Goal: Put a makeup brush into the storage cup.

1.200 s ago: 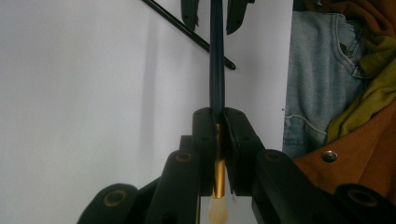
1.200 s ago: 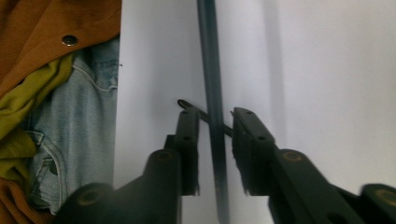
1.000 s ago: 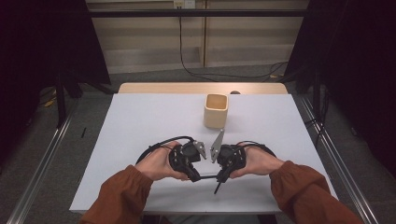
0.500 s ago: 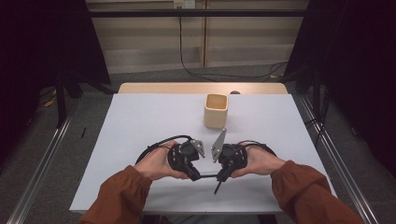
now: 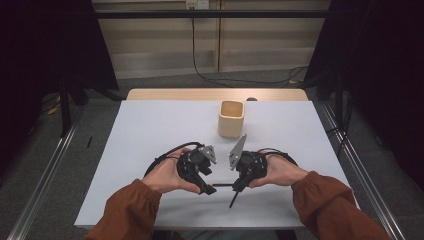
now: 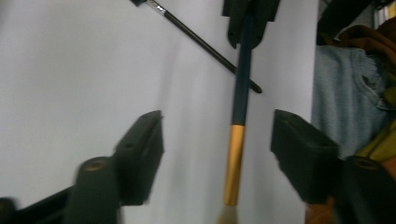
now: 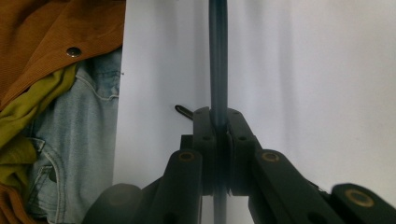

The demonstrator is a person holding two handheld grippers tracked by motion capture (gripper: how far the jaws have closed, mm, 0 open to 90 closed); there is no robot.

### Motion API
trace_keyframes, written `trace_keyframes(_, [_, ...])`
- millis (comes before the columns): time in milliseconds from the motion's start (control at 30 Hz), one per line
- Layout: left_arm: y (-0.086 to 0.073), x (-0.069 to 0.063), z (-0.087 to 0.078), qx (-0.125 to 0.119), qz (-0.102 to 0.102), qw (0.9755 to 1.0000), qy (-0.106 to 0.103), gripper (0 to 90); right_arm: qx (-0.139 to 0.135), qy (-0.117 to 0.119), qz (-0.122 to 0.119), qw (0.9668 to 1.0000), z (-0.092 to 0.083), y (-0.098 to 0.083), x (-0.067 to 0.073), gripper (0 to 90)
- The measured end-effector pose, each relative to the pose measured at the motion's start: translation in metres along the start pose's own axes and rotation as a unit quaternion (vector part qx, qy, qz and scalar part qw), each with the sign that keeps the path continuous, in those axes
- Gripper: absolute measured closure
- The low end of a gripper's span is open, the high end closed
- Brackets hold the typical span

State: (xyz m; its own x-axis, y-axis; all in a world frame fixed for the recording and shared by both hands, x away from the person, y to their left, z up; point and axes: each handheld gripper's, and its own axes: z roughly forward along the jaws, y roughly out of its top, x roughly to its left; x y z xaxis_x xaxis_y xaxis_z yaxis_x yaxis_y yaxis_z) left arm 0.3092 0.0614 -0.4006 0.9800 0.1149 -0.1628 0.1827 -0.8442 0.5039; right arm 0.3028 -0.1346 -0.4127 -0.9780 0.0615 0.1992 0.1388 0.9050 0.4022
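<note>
With the left gripper just spread off the brush and only the right gripper pinching its handle low over the tabletop, the long brush could pivot or slip before reaching the cup.

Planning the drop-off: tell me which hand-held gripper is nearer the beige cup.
Right. The right hand-held gripper, shut on the paintbrush, sits almost straight in front of the beige cup; the left hand-held gripper, now open, is further left.

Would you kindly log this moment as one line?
left claw: just opened, off brush | right claw: shut on brush | cup: beyond
</note>
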Motion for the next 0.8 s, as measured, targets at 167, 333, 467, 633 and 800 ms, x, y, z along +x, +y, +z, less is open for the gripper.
trace_keyframes(167, [-0.001, 0.003, -0.002, -0.027, -0.017, 0.9994, 0.012, 10.4, 0.006, 0.007, 0.016, 0.9998, 0.001, -0.001, 0.0, 84.8])
trace_keyframes(333, [-0.007, 0.003, -0.006, -0.052, -0.006, 0.9986, -0.01, 4.2, 0.001, 0.005, 0.028, 0.9996, -0.001, -0.005, -0.001, 84.8])
trace_keyframes(467, [-0.016, 0.007, -0.013, -0.083, -0.015, 0.9964, -0.008, 4.0, -0.001, 0.001, 0.037, 0.9993, -0.003, -0.01, -0.001, 84.7])
trace_keyframes(633, [-0.029, 0.008, -0.021, -0.109, -0.031, 0.9934, 0.019, 3.9, -0.006, -0.005, 0.052, 0.9986, -0.006, -0.019, -0.001, 84.8])
trace_keyframes(800, [-0.042, 0.01, -0.026, -0.135, -0.058, 0.9884, 0.039, 3.9, -0.023, -0.011, 0.057, 0.998, -0.01, -0.026, 0.0, 84.7])
